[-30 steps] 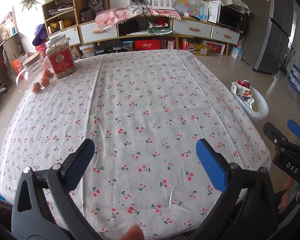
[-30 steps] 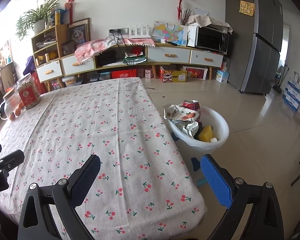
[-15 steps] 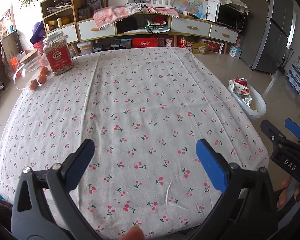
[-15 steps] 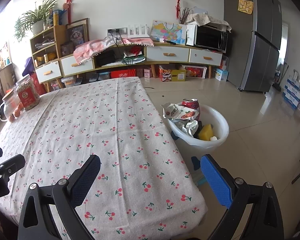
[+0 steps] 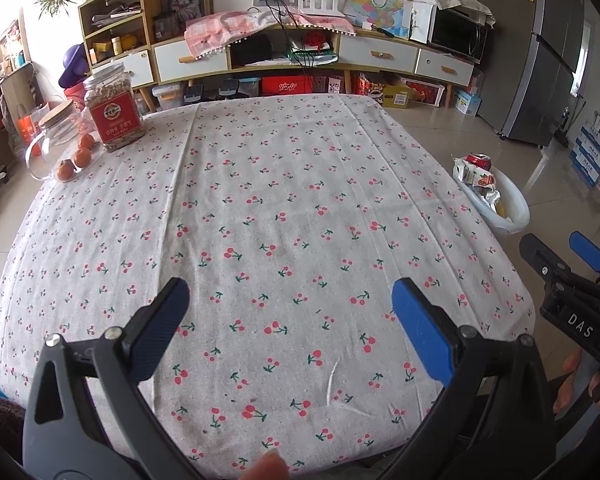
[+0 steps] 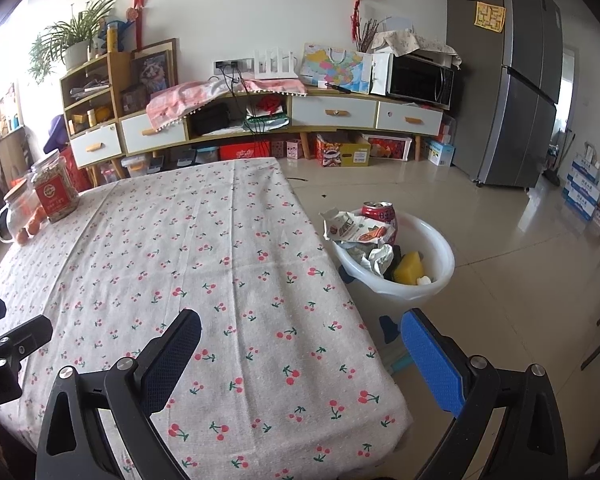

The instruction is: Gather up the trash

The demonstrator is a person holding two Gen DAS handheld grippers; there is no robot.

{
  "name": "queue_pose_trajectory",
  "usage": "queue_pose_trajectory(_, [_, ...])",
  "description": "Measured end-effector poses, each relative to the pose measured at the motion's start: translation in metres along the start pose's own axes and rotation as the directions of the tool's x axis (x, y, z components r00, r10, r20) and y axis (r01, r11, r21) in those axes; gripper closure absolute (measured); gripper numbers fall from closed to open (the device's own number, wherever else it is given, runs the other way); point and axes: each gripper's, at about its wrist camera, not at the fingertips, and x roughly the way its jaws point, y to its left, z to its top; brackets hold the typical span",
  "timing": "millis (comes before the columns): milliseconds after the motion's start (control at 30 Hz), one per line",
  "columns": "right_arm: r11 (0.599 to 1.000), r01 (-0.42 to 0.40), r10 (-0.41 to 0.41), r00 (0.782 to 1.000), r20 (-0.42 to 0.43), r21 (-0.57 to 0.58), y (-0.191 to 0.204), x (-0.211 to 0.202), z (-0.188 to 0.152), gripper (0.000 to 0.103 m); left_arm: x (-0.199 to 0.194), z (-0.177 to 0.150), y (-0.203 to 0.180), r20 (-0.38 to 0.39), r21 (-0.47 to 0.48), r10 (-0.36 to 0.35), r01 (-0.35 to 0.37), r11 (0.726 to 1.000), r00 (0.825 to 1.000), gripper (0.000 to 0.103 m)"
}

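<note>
A white basin [image 6: 434, 268] stands on the floor at the table's right side, holding a red can [image 6: 380, 214], crumpled wrappers [image 6: 356, 232] and a yellow sponge [image 6: 410, 266]. The left wrist view shows the same basin [image 5: 512, 208] past the table's right edge. My left gripper [image 5: 290, 302] hangs open over the near part of the cherry-print tablecloth [image 5: 280, 208] with nothing between its fingers. My right gripper [image 6: 300, 332] is open above the table's near right corner, also holding nothing. I see no loose trash on the cloth.
A tall nut jar [image 5: 114, 108] and a glass jar with oranges [image 5: 60, 148] stand at the table's far left corner. A long sideboard [image 6: 332, 112] lines the back wall. A grey fridge [image 6: 512, 80] stands at the right. Tiled floor surrounds the basin.
Both grippers have drawn back and risen slightly from the table, so the table looks a little farther away. Both stayed open and held nothing.
</note>
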Motion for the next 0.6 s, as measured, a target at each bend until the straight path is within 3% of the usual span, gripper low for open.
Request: queue_pose_trajectory(600, [1.000,-0.013,0.013,1.000,-0.018,0.016,-0.0015,-0.0008,-0.0001,0.002,0.0009,-0.0031,-0.0043,-0.007,-0.005,-0.001,0.001,1.000,1.000,0.002])
